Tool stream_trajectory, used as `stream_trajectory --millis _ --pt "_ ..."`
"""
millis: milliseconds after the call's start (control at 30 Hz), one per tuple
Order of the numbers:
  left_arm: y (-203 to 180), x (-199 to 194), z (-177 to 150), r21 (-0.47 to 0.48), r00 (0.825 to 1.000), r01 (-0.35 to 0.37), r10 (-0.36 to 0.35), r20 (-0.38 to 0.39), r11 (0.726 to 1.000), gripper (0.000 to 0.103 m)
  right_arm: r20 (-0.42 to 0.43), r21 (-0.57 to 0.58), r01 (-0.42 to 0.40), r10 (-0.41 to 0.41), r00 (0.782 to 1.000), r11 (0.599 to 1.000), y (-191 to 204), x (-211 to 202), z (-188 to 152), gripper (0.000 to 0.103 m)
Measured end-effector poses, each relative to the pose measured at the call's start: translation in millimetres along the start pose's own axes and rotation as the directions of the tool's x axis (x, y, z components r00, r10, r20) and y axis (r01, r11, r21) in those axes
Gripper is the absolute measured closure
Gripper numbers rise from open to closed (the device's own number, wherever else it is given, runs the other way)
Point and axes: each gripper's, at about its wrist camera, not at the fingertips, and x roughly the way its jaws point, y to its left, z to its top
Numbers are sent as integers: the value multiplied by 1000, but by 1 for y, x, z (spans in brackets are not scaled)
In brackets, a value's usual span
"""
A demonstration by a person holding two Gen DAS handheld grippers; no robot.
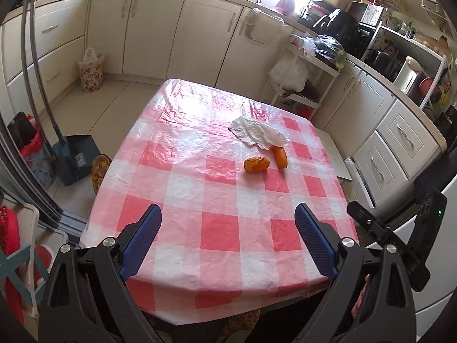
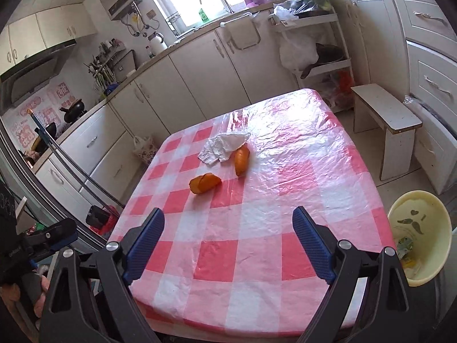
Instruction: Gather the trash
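Note:
A crumpled white tissue [image 1: 258, 133] [image 2: 224, 147] lies on the far part of the pink checked table [image 1: 217, 228] [image 2: 257, 223]. Two orange peel pieces lie beside it: one nearer [image 1: 256, 164] [image 2: 205, 183], one next to the tissue [image 1: 280, 156] [image 2: 241, 156]. My left gripper [image 1: 228, 217] is open and empty over the table's near edge. My right gripper [image 2: 228, 220] is open and empty, also over the near edge. A cream trash bin [image 2: 420, 237] with some litter inside stands on the floor at the table's right.
Kitchen cabinets run behind and to the right. A small white stool [image 2: 385, 120] stands right of the table. A blue dustpan [image 1: 75, 157] and a floral basket [image 1: 91, 70] sit on the floor at the left. A wire rack [image 1: 302, 80] stands behind the table.

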Motion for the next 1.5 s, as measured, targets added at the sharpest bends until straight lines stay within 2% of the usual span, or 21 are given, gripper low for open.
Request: stream_trajectory --millis 400,1500 --pt "4 -8 -5 13 1000 14 -14 5 1000 12 -36 -138 40 -45 998 990 30 17 -12 16" --pt "3 -13 -4 27 1000 14 -14 5 1000 12 -41 -141 35 -42 998 989 31 19 -13 16"
